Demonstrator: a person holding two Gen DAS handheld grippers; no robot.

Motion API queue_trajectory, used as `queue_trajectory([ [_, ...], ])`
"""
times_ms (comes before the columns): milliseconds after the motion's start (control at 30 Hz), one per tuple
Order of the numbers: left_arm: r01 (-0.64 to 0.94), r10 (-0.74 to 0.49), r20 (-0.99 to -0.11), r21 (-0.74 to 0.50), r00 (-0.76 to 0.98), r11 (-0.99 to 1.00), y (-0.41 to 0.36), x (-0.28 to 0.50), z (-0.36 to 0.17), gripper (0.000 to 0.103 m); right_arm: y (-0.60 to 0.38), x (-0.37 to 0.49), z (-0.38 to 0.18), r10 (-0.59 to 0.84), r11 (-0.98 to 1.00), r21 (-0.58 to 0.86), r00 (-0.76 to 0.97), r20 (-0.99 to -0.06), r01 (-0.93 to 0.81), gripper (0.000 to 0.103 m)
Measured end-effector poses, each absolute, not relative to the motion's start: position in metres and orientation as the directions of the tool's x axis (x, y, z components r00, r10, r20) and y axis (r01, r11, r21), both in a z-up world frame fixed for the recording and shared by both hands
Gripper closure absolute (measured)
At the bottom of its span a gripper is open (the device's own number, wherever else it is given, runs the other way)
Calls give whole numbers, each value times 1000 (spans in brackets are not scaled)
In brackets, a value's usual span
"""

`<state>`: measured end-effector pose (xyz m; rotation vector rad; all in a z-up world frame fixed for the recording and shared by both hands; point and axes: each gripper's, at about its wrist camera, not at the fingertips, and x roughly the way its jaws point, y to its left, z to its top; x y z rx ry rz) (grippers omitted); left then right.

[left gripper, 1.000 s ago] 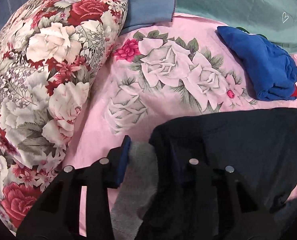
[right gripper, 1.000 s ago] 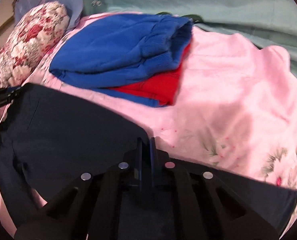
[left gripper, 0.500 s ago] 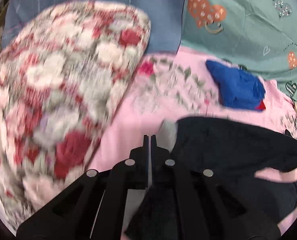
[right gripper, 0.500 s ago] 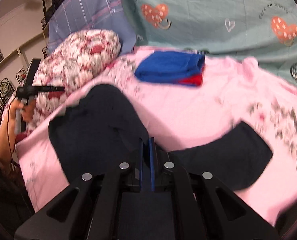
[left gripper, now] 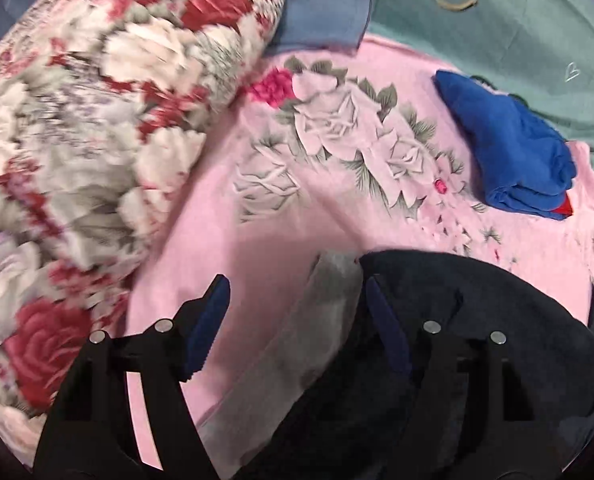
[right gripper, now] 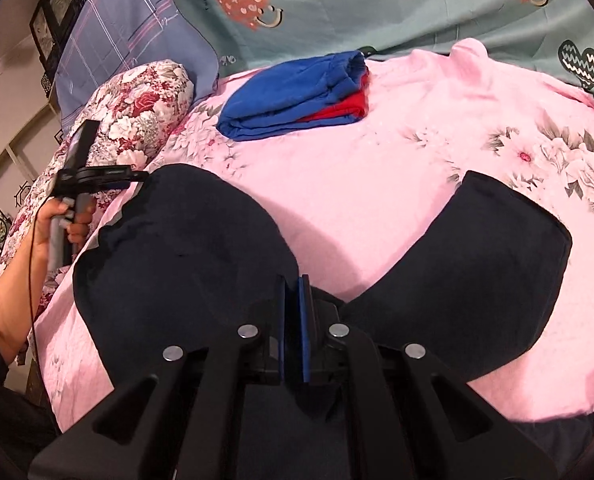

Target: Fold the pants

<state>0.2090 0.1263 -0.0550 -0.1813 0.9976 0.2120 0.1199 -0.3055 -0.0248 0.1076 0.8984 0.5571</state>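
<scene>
On the pink flowered bed (right gripper: 377,200), near its front edge, 1 pair of dark pants (right gripper: 185,248) lies bent into a V, one leg running toward the left edge and the other (right gripper: 477,280) toward the right. The right claw (right gripper: 295,320) sits at the bend of that V with its blue pads pressed together; dark cloth crowds right up to them, and it seems to pinch the pants there, though the grip itself is hidden. The left claw (left gripper: 293,316) is spread wide over the left end of the pants (left gripper: 477,320), where a pale grey lining (left gripper: 329,300) shows, and holds nothing; in the right view the person's hand (right gripper: 71,220) grips its handle.

I judge this to be an early fold, lining the legs up. The next move calls for the left claw to close on the end under it and carry it across onto the other leg, while the right claw keeps the bend pinned.

Counted: 2 claws, 1 pair of pants, 1 flowered pillow (right gripper: 137,108) at the left edge, 1 folded blue and red bundle (right gripper: 293,92) by the far edge, 1 teal sheet with hearts (right gripper: 377,4) behind.
</scene>
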Motion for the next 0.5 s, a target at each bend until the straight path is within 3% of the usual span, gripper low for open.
queue_trajectory([
  [100, -258, 110, -863, -24, 493, 966, 122, 230, -69, 35, -308, 129, -28, 502, 854, 326, 479, -721, -405, 97],
  [200, -221, 47, -874, -70, 484, 973, 118, 239, -74, 82, -309, 137, -29, 501, 855, 330, 474, -724, -399, 97],
  [233, -216, 76, -870, -36, 486, 976, 113, 240, -71, 87, -309, 140, -28, 498, 857, 330, 476, -725, -395, 97],
  [333, -224, 86, -865, -30, 493, 974, 112, 238, -63, 95, -311, 145, -20, 481, 868, 319, 491, -726, -380, 97],
  [500, -223, 23, -811, -133, 585, 966, 121, 204, -11, 97, -310, 114, 25, 543, 828, 323, 514, -664, -458, 97],
])
